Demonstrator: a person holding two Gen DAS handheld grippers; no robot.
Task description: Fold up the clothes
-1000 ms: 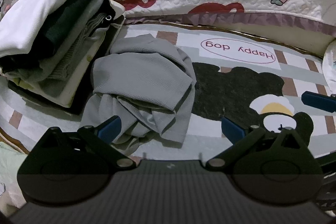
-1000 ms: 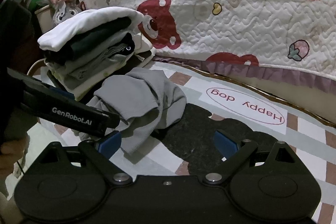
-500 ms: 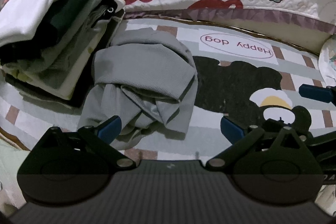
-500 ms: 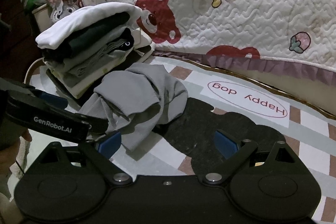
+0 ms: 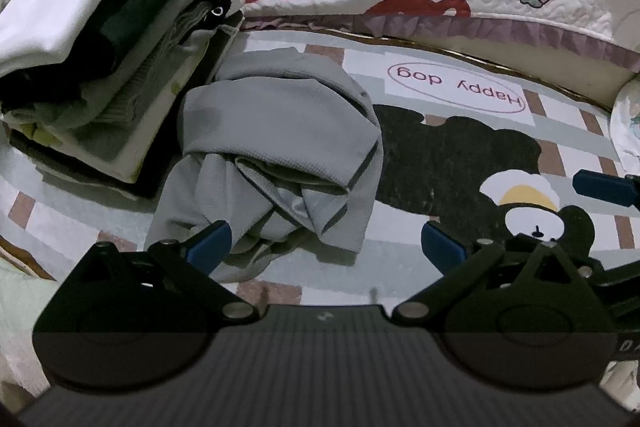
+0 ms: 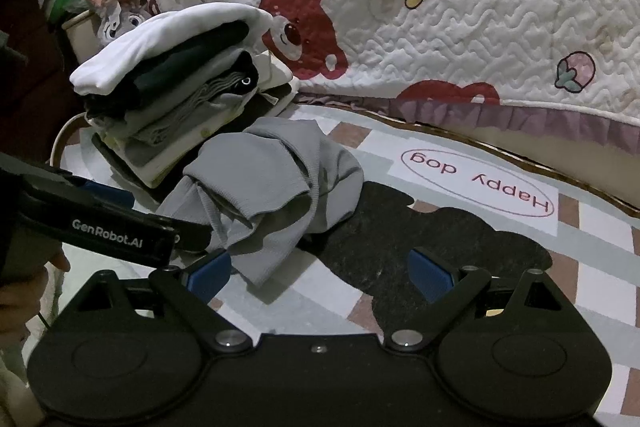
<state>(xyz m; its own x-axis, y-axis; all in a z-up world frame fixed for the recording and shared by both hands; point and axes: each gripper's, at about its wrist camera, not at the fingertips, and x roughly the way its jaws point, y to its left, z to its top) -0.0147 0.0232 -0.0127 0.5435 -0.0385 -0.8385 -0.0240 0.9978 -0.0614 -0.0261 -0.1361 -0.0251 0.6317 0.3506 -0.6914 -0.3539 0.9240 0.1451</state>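
A crumpled grey garment lies on the patterned mat, also in the right wrist view. My left gripper is open and empty, its blue fingertips just short of the garment's near edge. My right gripper is open and empty, to the right of the garment; its left pad is near the cloth's near edge. The left gripper's body shows at the left of the right wrist view, and a right fingertip shows at the right of the left wrist view.
A stack of folded clothes topped by a white piece stands left of the grey garment. The mat carries a "Happy dog" label and a black bear. A quilted bear bedspread rises behind. A plush toy sits far left.
Both grippers have moved slightly closer toward the grey garment and the stack. Both stay open. The garment has not moved.
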